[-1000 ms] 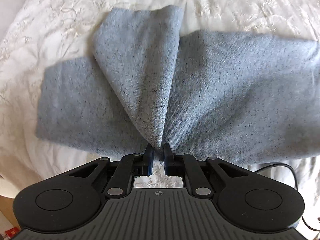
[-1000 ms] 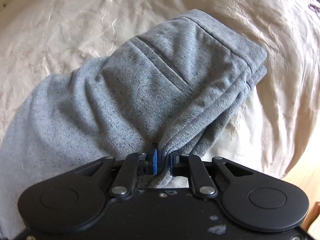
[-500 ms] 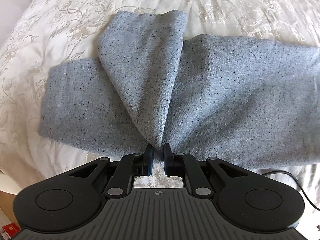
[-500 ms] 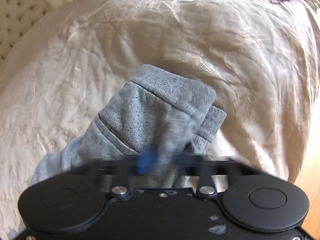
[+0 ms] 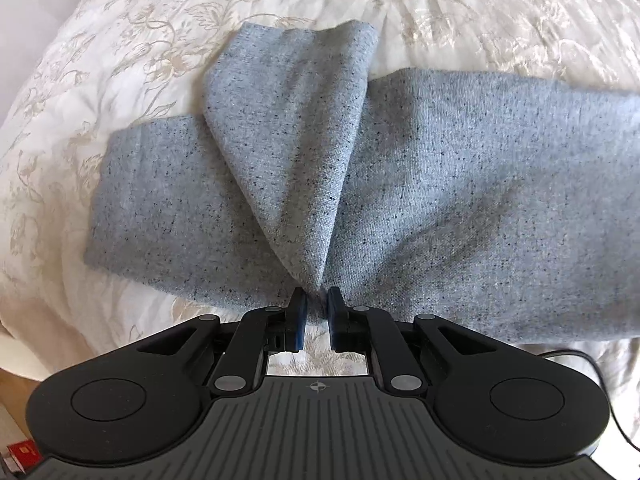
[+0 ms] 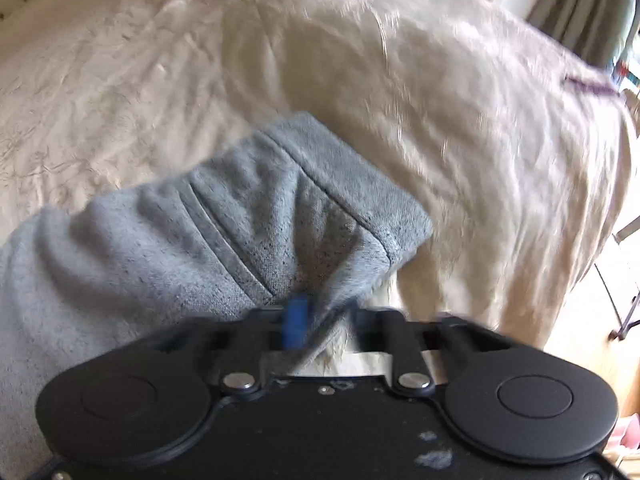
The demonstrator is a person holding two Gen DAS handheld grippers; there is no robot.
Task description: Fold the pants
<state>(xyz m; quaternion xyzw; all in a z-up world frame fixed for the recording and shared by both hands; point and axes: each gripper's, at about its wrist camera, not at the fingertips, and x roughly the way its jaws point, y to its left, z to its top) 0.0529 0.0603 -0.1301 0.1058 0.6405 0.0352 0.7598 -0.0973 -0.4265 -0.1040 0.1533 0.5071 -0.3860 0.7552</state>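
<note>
The grey speckled pants (image 5: 460, 184) lie across a cream bedspread (image 5: 120, 40), with a folded flap (image 5: 292, 132) rising to a point at my left gripper (image 5: 317, 306). The left gripper is shut on the near edge of the pants, pinching the fabric between its blue pads. In the right wrist view the waistband end of the pants (image 6: 248, 216), with a pocket seam, bunches up at my right gripper (image 6: 324, 316). The right gripper is shut on that fabric; the view is motion-blurred.
The bedspread (image 6: 400, 80) runs wide beyond the pants. The bed's right edge drops to a wooden floor (image 6: 592, 320). A curtain (image 6: 580, 4) hangs at far right. A black cable (image 5: 592, 364) trails near the left gripper.
The right gripper has lifted and swung with the waistband end, the fabric bunching up. The left gripper has stayed shut on the near edge and hardly moved.
</note>
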